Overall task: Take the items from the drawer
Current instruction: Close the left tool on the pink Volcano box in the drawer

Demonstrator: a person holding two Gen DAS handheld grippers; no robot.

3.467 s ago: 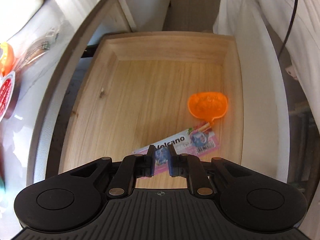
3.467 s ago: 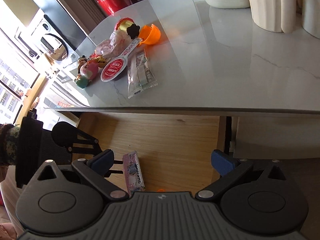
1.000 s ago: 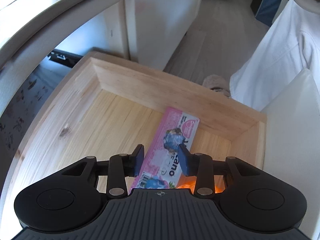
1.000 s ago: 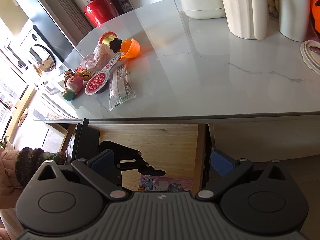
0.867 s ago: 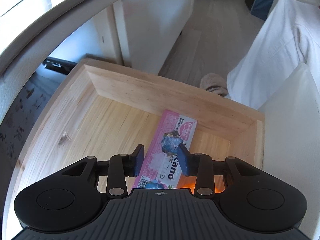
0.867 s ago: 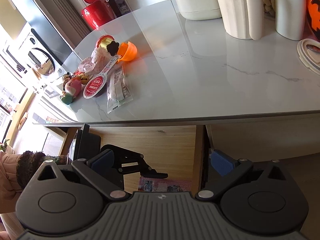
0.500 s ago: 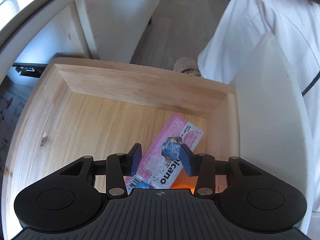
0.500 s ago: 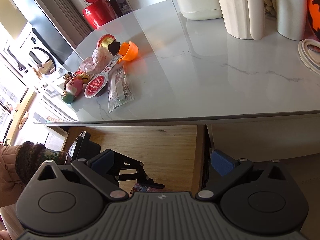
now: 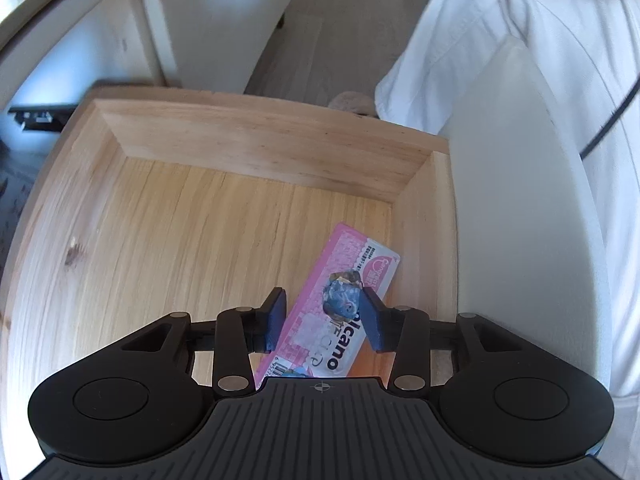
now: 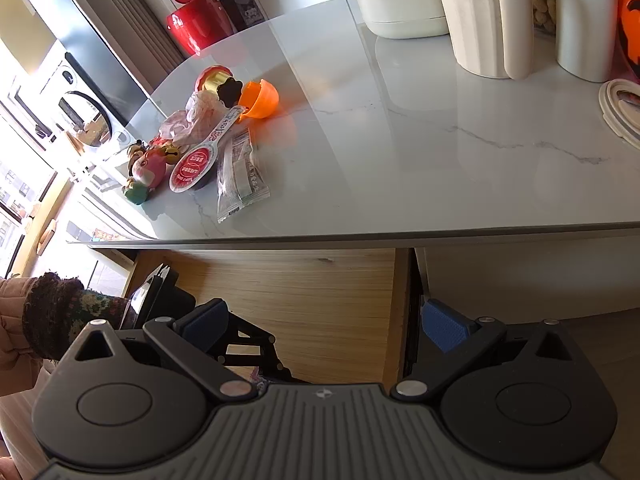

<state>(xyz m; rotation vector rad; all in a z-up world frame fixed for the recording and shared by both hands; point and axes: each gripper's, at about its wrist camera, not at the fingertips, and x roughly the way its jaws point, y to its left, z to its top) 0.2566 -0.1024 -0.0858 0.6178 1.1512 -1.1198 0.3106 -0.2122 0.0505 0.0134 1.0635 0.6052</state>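
While the right gripper (image 10: 326,326) is held wide open, the pink Volcano packet (image 9: 344,300) is straddled by the left gripper's (image 9: 322,320) parted jaws in the wooden drawer (image 9: 160,208).

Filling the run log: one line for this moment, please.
left gripper: open, astride pink packet on drawer floor | right gripper: open, holding nothing, above drawer | earlier items on counter | packet not yet gripped

L tongs (image 9: 323,320) open, pads either side of pink snack pkt (image 9: 340,312), not clamped. Pkt lies diagonal on floor of wooden drawer (image 9: 248,136), near R wall. Orange item (image 9: 370,364) partly under pkt. Person's white garment (image 9: 500,40) at R.
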